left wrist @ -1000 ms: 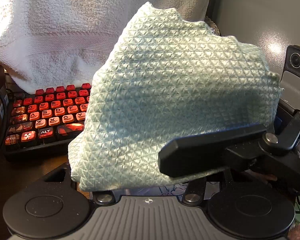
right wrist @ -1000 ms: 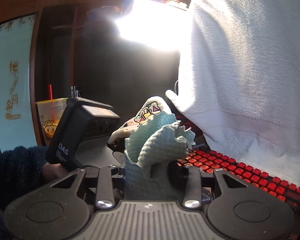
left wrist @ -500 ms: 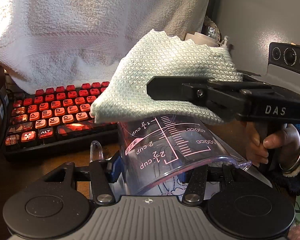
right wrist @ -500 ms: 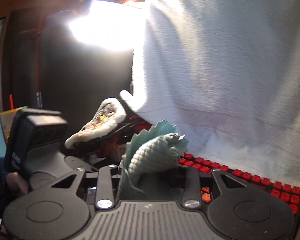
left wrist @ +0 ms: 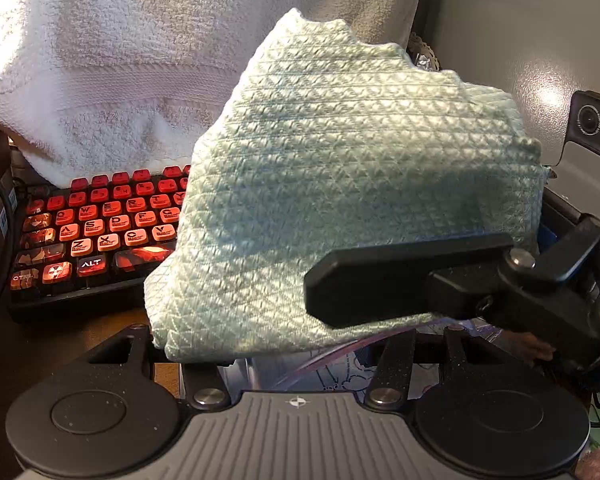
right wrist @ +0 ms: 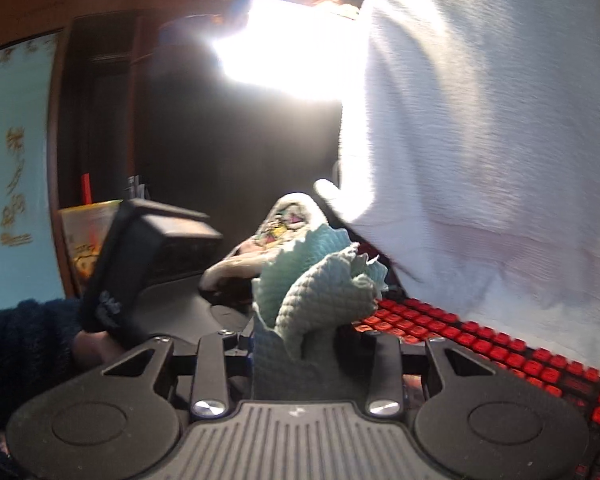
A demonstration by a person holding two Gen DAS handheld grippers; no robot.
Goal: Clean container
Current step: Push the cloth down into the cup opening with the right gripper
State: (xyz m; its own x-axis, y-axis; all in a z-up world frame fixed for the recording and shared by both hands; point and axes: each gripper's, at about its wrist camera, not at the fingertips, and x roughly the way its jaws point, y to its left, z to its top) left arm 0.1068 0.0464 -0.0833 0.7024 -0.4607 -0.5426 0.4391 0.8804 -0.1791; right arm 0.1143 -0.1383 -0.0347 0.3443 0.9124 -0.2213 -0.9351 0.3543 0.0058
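The right gripper [right wrist: 300, 344] pinches a bunched, waffle-textured pale green cloth [left wrist: 340, 200]. It drapes over the clear plastic container [left wrist: 320, 364] clamped in the left gripper [left wrist: 300, 344], before a red-keyed keyboard [left wrist: 100, 232] and fluffy white towel [left wrist: 140, 60].

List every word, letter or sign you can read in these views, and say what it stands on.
"ALT": dark key on the red keyboard.
"CTRL": its bottom-left key.
"Q W E R T", "A S D F G", "Z X C V": red keys.
Radiation sign: key beside CTRL.
Gold characters on the blue panel: unreadable.
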